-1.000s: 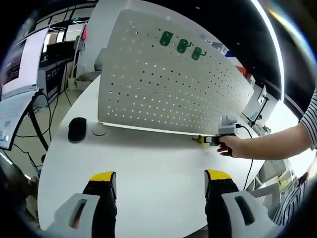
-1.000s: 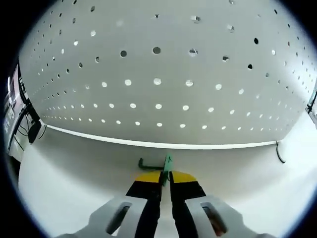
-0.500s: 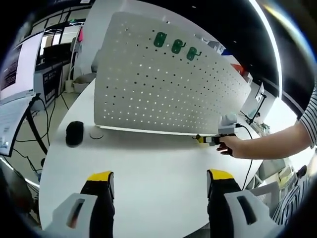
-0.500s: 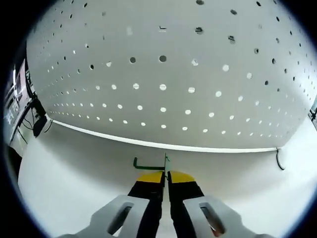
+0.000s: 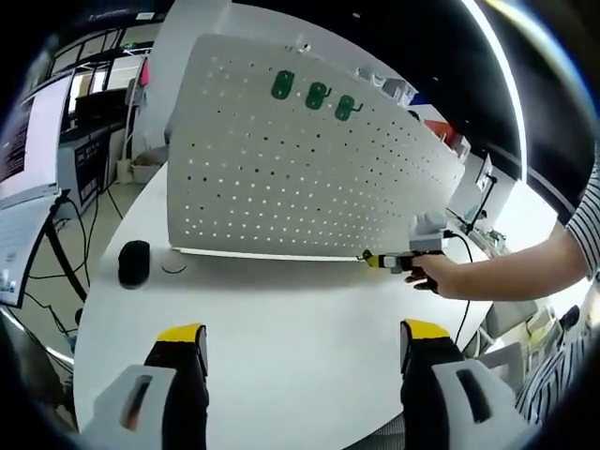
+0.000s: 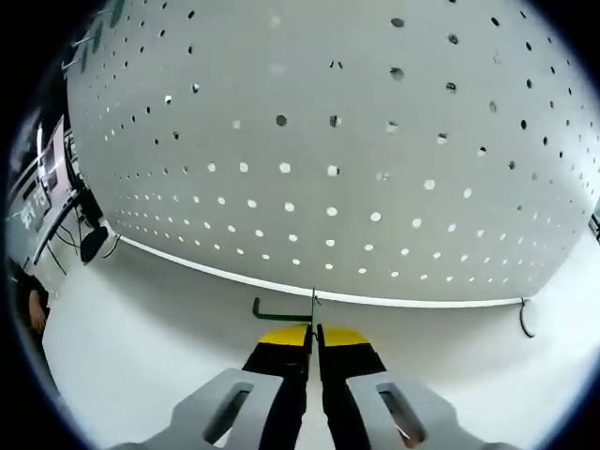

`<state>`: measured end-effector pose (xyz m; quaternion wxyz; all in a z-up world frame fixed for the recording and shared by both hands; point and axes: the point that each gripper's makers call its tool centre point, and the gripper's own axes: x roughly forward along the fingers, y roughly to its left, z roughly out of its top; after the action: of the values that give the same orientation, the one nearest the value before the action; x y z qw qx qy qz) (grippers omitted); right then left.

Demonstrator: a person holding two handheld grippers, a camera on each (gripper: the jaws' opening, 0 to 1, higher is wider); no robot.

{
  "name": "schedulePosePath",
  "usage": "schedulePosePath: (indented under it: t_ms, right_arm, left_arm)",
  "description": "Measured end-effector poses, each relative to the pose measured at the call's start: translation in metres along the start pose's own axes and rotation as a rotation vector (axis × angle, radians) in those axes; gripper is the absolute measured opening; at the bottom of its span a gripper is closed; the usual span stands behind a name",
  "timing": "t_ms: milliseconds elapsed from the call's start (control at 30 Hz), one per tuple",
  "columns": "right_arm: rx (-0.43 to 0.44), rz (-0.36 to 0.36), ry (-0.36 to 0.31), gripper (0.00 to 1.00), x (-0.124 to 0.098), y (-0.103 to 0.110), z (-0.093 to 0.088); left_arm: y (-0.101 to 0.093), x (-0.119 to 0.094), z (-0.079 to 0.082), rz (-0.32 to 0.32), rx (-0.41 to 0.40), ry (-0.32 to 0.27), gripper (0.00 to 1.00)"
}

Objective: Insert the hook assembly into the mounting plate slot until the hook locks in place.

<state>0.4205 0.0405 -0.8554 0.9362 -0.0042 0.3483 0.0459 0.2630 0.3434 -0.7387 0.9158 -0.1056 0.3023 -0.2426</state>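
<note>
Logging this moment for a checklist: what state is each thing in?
Right gripper: shut on the hook.
Hook: held near the pegboard's bottom edge, not inserted.
Left gripper: open, empty.
Pegboard: upright on the table.
Three green hooks: mounted near its top.
Mouse: lying on the table.

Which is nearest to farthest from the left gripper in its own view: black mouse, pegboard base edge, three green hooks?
From the left gripper:
1. Black mouse, on the table at left.
2. Pegboard base edge, behind the mouse, centre.
3. Three green hooks, high on the pegboard.
</note>
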Motion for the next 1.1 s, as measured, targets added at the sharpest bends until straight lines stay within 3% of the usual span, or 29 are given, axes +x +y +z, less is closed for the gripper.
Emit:
schedulePosePath:
  t_ms: [367, 700, 1100]
  right_arm:
    - [-0.065, 0.076, -0.102, 0.0, -0.033, 0.031, 0.027]
    - [-0.035, 0.145, -0.181, 0.0, -0.066, 0.058, 0.046]
    - [-0.036, 0.305, -0.3, 0.0, -0.123, 0.112, 0.059]
  left_arm:
    - [-0.017, -0.006, 0.008, -0.022, 0.02, -0.019, 0.9]
    - [-0.032, -0.012, 0.02, -0.042, 0.039, -0.043, 0.92]
    - [-0.051, -0.007, 0.044, -0.09, 0.007, -0.073, 0.88]
